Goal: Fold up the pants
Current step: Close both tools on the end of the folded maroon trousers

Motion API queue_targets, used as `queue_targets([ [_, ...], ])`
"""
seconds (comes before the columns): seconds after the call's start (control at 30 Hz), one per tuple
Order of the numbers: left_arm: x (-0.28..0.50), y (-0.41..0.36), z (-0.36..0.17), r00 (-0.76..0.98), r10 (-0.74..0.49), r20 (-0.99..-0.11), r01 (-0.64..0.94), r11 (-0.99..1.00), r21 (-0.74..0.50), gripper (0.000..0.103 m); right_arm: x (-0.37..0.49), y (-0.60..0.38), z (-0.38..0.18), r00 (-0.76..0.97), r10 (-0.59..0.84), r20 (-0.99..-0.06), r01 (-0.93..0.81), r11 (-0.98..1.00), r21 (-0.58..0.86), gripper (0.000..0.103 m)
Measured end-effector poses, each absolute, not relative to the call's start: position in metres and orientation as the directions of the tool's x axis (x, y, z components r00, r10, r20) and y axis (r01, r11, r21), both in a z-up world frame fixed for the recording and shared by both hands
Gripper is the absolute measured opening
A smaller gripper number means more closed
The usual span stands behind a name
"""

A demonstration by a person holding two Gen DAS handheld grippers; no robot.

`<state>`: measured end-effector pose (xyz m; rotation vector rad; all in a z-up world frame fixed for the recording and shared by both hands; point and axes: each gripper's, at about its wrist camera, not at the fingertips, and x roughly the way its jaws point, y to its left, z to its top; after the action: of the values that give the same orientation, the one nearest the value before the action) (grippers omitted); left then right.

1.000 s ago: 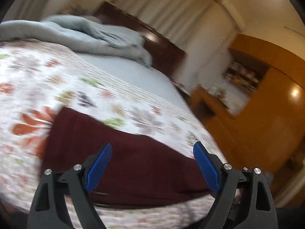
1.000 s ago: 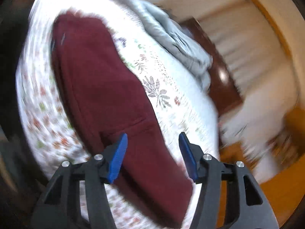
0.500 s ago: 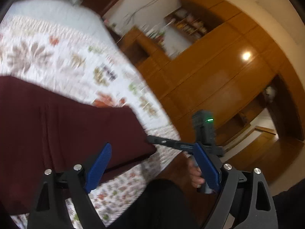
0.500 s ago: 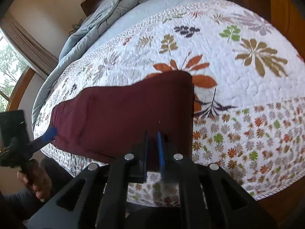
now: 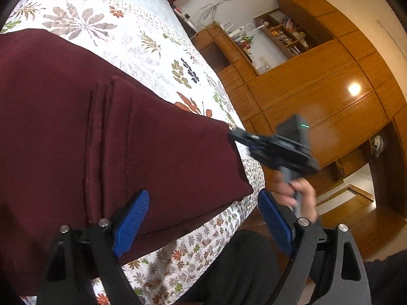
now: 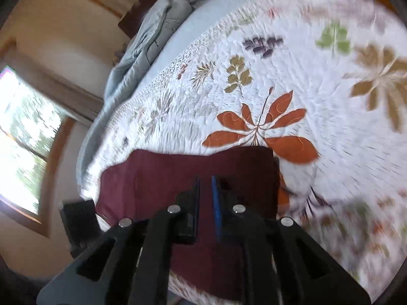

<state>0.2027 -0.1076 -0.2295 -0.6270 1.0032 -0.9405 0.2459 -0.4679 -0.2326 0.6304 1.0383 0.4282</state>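
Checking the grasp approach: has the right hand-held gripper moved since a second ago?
Yes. The right hand-held gripper swung toward the maroon pants' end by the orange leaf, jaws just closing.

The left gripper (image 5: 203, 218), black-framed with ribbed blue pads, stands wide apart, nothing pressed between its pads. The right gripper (image 6: 205, 198), the same black-and-blue build, is drawn fully together, tips pointing downward and forward. In the left wrist view, a bare hand (image 5: 296, 194) clasps the right gripper's grey handle.
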Motion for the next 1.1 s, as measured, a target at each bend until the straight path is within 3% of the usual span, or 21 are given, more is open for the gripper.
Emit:
queue_targets([
  [0.13, 0.202, -0.097, -0.224, 0.243, -0.874, -0.420, 0.328, 0.482, -0.812, 0.088, 0.260, -0.476, -0.254, 0.406, 0.611, -0.680, 0.040, 0.731, 0.681, 0.000],
  [0.2, 0.194, -0.078, -0.211, 0.281, -0.864, -0.417, 0.291, 0.491, -0.821, 0.088, 0.257, -0.465, -0.231, 0.410, 0.575, -0.708, 0.002, 0.775, 0.632, 0.008],
  [0.3, 0.176, -0.035, -0.197, 0.390, -0.809, -0.440, 0.197, 0.540, -0.818, 0.088, 0.256, -0.435, -0.185, 0.397, 0.539, -0.743, -0.105, 0.831, 0.547, 0.011],
  [0.37, 0.160, 0.003, -0.195, 0.480, -0.733, -0.483, 0.068, 0.579, -0.812, 0.088, 0.262, -0.409, -0.160, 0.365, 0.544, -0.755, -0.197, 0.838, 0.509, 0.034],
  [0.4, 0.150, 0.027, -0.194, 0.529, -0.675, -0.514, -0.017, 0.597, -0.802, 0.088, 0.267, -0.391, -0.146, 0.341, 0.552, -0.761, -0.248, 0.834, 0.493, 0.055],
  [0.43, 0.145, 0.040, -0.193, 0.556, -0.639, -0.532, -0.065, 0.605, -0.794, 0.088, 0.274, -0.362, -0.129, 0.308, 0.560, -0.769, -0.322, 0.822, 0.469, 0.065],
  [0.6, 0.099, 0.126, -0.195, 0.710, -0.380, -0.593, -0.349, 0.541, -0.765, 0.090, 0.303, -0.207, -0.088, 0.070, 0.534, -0.843, -0.635, 0.675, 0.375, 0.085],
  [0.7, 0.089, 0.162, -0.210, 0.736, -0.308, -0.603, -0.442, 0.457, -0.772, 0.090, 0.315, -0.099, -0.086, -0.032, 0.434, -0.900, -0.777, 0.555, 0.296, 0.088],
  [0.77, 0.090, 0.180, -0.222, 0.742, -0.331, -0.582, -0.456, 0.386, -0.802, 0.090, 0.321, -0.046, -0.093, -0.091, 0.386, -0.918, -0.823, 0.489, 0.287, 0.088],
  [1.1, 0.125, 0.219, -0.267, 0.716, -0.376, -0.589, -0.523, 0.271, -0.808, 0.091, 0.374, 0.103, -0.150, -0.248, 0.235, -0.940, -0.866, 0.381, 0.324, 0.088],
])
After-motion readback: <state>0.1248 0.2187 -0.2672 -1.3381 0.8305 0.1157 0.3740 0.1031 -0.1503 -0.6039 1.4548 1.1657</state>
